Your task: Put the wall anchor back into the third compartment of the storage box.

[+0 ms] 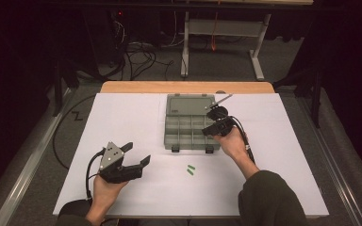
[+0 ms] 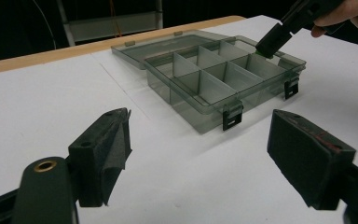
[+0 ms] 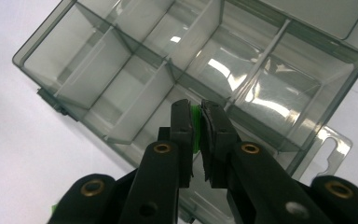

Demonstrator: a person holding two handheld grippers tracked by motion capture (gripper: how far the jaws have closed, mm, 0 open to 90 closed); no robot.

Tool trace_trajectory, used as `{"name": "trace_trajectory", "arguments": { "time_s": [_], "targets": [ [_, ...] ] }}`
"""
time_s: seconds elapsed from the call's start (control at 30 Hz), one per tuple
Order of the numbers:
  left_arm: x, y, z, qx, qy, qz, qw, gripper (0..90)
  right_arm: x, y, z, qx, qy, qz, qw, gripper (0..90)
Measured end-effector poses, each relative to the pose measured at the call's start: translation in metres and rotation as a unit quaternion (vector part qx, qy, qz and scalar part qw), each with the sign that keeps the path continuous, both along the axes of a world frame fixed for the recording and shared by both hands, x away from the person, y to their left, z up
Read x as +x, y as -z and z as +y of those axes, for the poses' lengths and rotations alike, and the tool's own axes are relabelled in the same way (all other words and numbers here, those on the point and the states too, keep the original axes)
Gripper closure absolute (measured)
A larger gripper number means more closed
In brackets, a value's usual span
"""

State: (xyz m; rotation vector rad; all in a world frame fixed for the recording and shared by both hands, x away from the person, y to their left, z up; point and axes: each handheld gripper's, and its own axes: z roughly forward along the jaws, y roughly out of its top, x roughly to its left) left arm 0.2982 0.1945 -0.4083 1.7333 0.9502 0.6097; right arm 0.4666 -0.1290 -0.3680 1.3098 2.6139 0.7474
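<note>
- A white bench (image 1: 122, 117) fills the middle of the high view, with dark floor and cables above it in the frame.
- A grey see-through compartment box (image 1: 181, 129) sits at the centre of the frame, its lid (image 1: 188, 104) folded open flat toward the top.
- The right hand-held gripper (image 1: 213, 114) hangs over the box's right side, just right of centre. In the right gripper view its jaws are clamped together on a small green piece (image 3: 196, 126), a thin strip of green showing between the pads.
- In the left gripper view, that gripper's tip (image 2: 271, 43) sits at the upper right of the frame, above a compartment on the box's right side, with a hint of green at the tip.
- The left hand-held gripper (image 1: 139, 154) is at the lower left of the high view, over bare bench, well apart from the box. Its jaws stand wide apart with nothing between them.
- Two more green pieces (image 1: 190, 169) lie on the bench just below the box, at lower centre.
</note>
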Motion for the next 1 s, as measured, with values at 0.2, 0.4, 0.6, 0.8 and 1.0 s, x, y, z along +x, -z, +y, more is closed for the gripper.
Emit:
{"name": "trace_trajectory", "arguments": {
  "time_s": [0.2,0.4,0.6,0.8,1.0],
  "targets": [
    [0.0,0.0,0.0,0.0,0.0,0.0,1.0,21.7,0.007,-0.003,0.001,-0.005,0.006,-0.003,1.0,85.9],
    [0.0,0.0,0.001,-0.001,0.001,-0.001,1.0,21.7,0.014,0.0,0.005,-0.011,0.013,-0.003,0.9998,85.9],
    [0.0,0.0,0.001,-0.001,0.001,-0.001,1.0,21.7,0.019,0.0,0.009,-0.018,0.018,-0.01,0.9996,85.9],
    [-0.001,-0.001,0.001,-0.004,0.0,-0.002,1.0,21.7,0.023,-0.001,0.015,-0.023,0.017,-0.017,0.9994,85.8],
    [-0.001,-0.001,0.001,-0.005,0.001,-0.002,1.0,21.8,0.028,0.001,0.018,-0.031,0.021,-0.014,0.9992,85.6]
  ]
}}
